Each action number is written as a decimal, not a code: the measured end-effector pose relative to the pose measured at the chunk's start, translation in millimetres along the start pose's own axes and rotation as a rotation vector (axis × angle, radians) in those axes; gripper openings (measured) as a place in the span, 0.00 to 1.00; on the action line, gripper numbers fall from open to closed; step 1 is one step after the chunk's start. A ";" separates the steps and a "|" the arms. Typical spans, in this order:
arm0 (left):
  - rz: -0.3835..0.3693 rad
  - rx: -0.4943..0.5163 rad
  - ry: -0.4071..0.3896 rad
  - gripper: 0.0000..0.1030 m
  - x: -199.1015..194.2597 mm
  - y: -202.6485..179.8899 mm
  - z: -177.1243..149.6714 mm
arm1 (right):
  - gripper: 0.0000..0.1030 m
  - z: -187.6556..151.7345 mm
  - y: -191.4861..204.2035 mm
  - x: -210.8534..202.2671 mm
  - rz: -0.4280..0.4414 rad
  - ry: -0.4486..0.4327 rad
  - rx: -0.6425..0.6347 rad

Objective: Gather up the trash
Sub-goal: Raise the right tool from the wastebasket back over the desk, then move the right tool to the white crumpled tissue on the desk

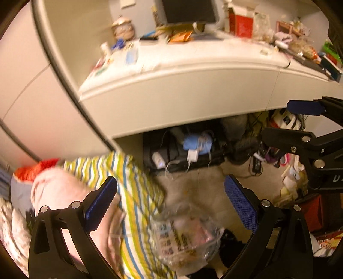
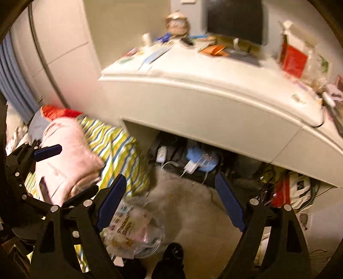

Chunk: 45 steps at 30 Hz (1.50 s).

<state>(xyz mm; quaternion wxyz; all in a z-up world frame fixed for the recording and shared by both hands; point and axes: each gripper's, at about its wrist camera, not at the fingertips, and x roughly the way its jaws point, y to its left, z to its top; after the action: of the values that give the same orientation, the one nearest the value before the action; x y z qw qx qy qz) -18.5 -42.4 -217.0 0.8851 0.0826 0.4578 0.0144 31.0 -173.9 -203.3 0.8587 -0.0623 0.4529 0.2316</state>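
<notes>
A clear plastic bag (image 1: 186, 236) stuffed with wrappers and printed packaging lies low on the pale floor beside the bed. My left gripper (image 1: 171, 203) hovers above it, open, its blue pads wide apart with nothing pressed between them. My right gripper (image 2: 170, 201) is open too; in its own view the bag (image 2: 133, 227) sits under its left pad without being pinched. Each gripper shows in the other's view: the right gripper (image 1: 276, 120) at the right edge, the left gripper (image 2: 79, 168) at the left over the pink pillow. Both views are motion-blurred.
A white desk (image 1: 171, 90) loaded with boxes, packets and a monitor (image 1: 190, 10) stands ahead. Under it lie chargers, cables (image 2: 188, 167) and bags. Striped bedding (image 1: 133, 182) and a pink pillow (image 2: 68, 154) are at the left. More clutter (image 1: 291, 184) sits on the floor at right.
</notes>
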 end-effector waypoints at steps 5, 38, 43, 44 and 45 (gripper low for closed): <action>-0.026 0.046 -0.060 0.94 -3.4 -21.2 51.7 | 0.79 24.6 -42.7 -16.3 -0.071 -0.057 0.057; -0.206 0.293 -0.146 0.94 74.2 -166.2 246.0 | 0.79 110.5 -243.7 8.8 -0.287 -0.068 0.327; -0.232 0.329 -0.146 0.94 88.6 -183.9 256.9 | 0.79 119.8 -259.4 31.6 -0.278 -0.037 0.349; -0.239 0.333 -0.143 0.94 92.8 -187.8 259.2 | 0.79 122.1 -262.5 37.0 -0.278 -0.031 0.352; -0.243 0.334 -0.141 0.94 95.4 -190.0 260.4 | 0.79 122.9 -264.4 39.7 -0.277 -0.029 0.355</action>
<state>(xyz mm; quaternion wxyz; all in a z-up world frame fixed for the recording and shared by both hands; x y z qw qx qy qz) 238.9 -254.7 -176.6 0.8841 0.1730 0.3975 -0.1742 262.3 -355.4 -191.0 0.8861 0.0314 0.4615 0.0292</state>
